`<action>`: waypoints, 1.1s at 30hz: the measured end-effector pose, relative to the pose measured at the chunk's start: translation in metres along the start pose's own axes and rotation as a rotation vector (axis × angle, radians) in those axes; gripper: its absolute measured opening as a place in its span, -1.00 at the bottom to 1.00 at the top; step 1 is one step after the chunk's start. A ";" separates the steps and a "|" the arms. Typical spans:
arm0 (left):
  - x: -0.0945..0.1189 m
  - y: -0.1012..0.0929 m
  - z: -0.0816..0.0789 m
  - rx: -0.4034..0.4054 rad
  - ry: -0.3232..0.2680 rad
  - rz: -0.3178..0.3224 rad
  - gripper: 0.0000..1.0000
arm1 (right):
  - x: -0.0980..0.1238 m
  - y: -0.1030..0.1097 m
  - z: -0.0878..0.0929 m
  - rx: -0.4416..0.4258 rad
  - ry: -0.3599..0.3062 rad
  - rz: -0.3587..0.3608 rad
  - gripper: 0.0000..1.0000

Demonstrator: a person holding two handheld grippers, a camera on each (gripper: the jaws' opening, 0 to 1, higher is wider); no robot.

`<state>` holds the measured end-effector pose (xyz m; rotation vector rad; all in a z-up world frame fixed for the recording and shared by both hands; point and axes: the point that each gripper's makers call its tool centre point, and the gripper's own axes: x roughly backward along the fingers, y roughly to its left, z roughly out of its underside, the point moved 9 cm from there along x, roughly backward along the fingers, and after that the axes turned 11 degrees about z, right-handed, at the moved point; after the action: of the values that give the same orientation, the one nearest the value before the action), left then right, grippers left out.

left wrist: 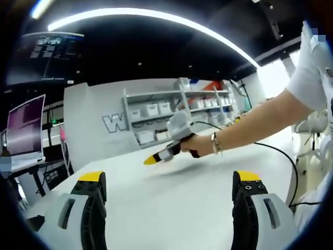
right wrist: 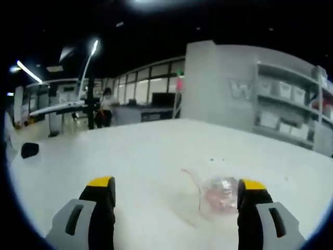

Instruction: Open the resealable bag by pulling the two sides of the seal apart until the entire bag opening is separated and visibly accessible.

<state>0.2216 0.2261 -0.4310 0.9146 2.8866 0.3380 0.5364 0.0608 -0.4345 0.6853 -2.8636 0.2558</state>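
Observation:
A clear resealable bag (right wrist: 216, 194) with pinkish contents lies flat on the white table (right wrist: 156, 151). It sits just ahead of my right gripper (right wrist: 177, 185), close to the right-hand jaw. That gripper's yellow-tipped jaws stand wide apart with nothing between them. My left gripper (left wrist: 169, 179) is open too, held above the bare table (left wrist: 171, 208). In the left gripper view the right gripper (left wrist: 165, 152) appears side-on over the table, held by a person's hand (left wrist: 195, 145) with a bracelet at the wrist.
Shelves with white bins (left wrist: 171, 112) line the far wall. A monitor (left wrist: 25, 127) stands on a desk at the left. A black cable (left wrist: 283, 161) trails over the table. A small black object (right wrist: 29, 150) lies near the table's left edge, and a person (right wrist: 106, 107) stands far off.

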 end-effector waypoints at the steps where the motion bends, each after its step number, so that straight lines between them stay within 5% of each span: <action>1: 0.001 0.000 0.000 -0.001 0.002 -0.002 0.99 | 0.000 0.000 0.000 -0.001 0.000 0.000 0.99; 18: 0.009 0.006 0.009 0.013 0.030 -0.031 0.99 | 0.011 -0.012 0.004 -0.046 -0.013 0.012 0.99; 33: 0.005 0.002 0.007 0.010 0.029 -0.026 0.99 | 0.045 -0.015 0.006 -0.077 -0.052 0.018 0.96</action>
<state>0.2195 0.2322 -0.4372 0.8795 2.9260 0.3380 0.5032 0.0275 -0.4290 0.6620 -2.9124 0.1310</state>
